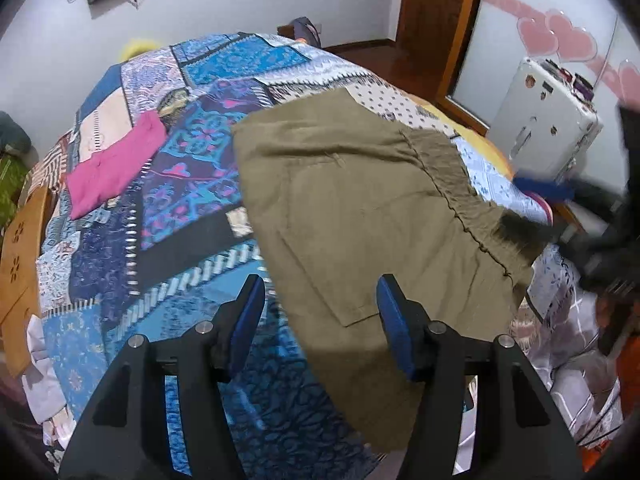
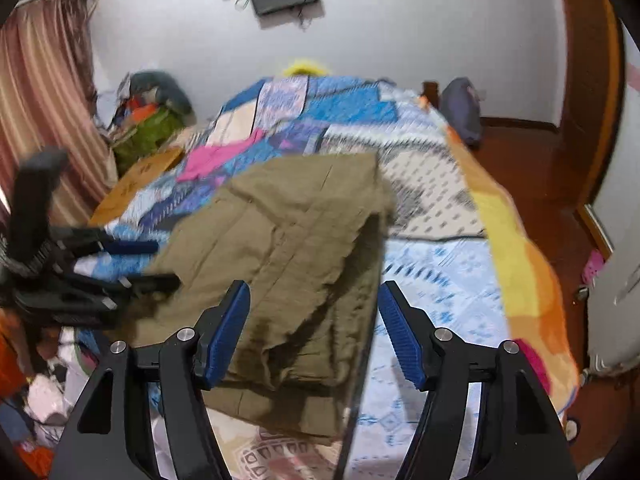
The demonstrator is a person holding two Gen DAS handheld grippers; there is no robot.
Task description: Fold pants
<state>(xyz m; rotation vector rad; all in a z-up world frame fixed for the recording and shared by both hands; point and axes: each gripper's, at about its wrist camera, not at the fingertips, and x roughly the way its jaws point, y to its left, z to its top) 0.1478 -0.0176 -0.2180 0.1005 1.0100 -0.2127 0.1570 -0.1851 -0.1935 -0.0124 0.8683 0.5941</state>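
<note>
Olive-brown pants [image 1: 360,208] lie folded on the patchwork bed cover; they also show in the right wrist view [image 2: 288,248]. Their elastic waistband [image 1: 452,184] faces the right side of the bed. My left gripper [image 1: 320,316] is open and empty, hovering above the pants' near left edge. My right gripper [image 2: 314,328] is open and empty above the near part of the pants. In the left wrist view the right gripper [image 1: 560,204] appears blurred at the waistband side. In the right wrist view the left gripper [image 2: 132,264] appears blurred at the pants' left edge.
A pink garment [image 1: 116,160] lies on the bed [image 1: 192,208] to the far left. A white case [image 1: 544,120] stands right of the bed. Clutter and clothes [image 2: 148,120] sit by the curtain. A wooden board [image 1: 20,264] borders the bed's left side.
</note>
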